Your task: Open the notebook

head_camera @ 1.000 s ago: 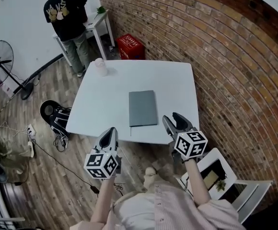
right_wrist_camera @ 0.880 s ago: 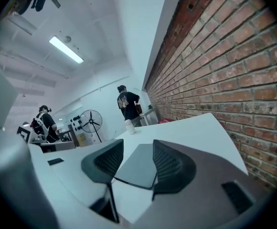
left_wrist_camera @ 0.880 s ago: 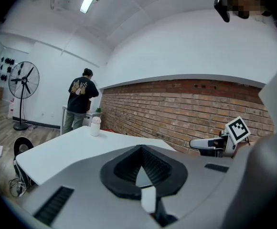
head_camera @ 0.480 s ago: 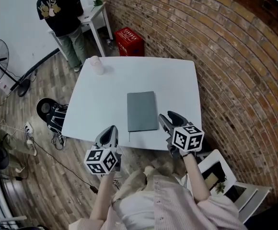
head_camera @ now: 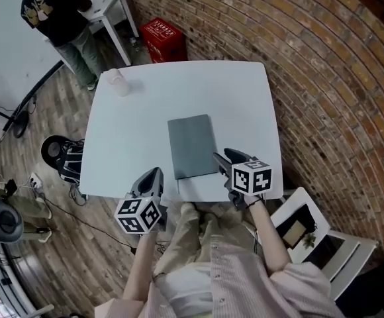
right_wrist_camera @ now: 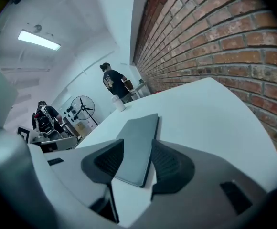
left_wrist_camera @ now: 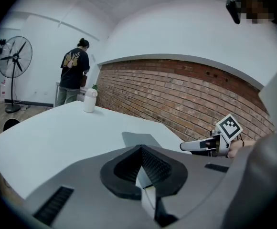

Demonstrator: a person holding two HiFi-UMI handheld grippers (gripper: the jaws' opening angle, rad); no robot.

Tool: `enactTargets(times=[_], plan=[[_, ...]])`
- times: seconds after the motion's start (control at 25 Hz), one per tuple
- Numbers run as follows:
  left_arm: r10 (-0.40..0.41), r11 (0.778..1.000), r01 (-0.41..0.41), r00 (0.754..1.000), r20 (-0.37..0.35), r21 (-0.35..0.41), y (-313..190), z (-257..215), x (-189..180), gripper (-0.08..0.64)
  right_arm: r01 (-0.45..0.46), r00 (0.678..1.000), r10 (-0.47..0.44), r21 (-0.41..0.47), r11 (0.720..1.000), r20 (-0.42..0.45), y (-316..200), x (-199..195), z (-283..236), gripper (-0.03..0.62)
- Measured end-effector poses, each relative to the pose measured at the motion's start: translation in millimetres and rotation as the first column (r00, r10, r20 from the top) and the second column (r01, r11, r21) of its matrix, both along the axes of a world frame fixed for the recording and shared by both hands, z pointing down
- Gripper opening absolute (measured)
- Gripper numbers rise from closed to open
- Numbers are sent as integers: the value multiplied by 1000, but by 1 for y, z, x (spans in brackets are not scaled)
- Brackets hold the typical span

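Moved: my right gripper (head_camera: 222,156) has advanced to the closed flat grey notebook's (head_camera: 192,146) 5 o'clock corner.
Right jaws: apart, framing that corner.
Left gripper (head_camera: 152,177): jaws together, empty.
Notebook: mid white table (head_camera: 179,88), cover unlifted.

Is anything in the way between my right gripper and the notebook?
Nothing visible. The right gripper, jaws apart, is right at the near right corner of the closed notebook lying on the table.

Right tool (right_wrist_camera: 137,143) spread; closed grey notebook (right_wrist_camera: 141,125) between its jaws, on white table (right_wrist_camera: 205,109).
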State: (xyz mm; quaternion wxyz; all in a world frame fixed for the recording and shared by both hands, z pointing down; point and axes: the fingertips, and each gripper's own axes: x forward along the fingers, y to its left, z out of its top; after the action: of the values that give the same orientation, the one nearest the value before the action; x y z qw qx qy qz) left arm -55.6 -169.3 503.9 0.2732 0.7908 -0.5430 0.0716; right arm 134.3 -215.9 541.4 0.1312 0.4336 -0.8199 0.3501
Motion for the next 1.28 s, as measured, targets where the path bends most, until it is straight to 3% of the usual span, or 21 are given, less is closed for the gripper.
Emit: enactTargets(times=[0.36, 0.68, 0.76, 0.96, 1.28], plan=[[112, 988, -116, 993, -44, -104, -20, 31, -1, -8, -38, 999, 34, -159, 987, -30, -6, -18, 38, 187], [164, 976, -172, 984, -70, -136, -30, 42, -6, -8, -63, 996, 42, -267, 962, -84, -1, -22, 58, 183], [180, 972, -188, 981, -68, -141, -32, 45, -6, -8, -67, 994, 39, -277, 958, -106, -2, -21, 60, 143], [201, 966, -210, 977, -77, -149, -34, 49, -8, -8, -65, 993, 30, -303, 951, -118, -3, -19, 60, 116], [206, 964, -218, 974, -94, -155, -34, 51, -8, -8, -101, 994, 82, -294, 950, -76, -4, -14, 56, 66]])
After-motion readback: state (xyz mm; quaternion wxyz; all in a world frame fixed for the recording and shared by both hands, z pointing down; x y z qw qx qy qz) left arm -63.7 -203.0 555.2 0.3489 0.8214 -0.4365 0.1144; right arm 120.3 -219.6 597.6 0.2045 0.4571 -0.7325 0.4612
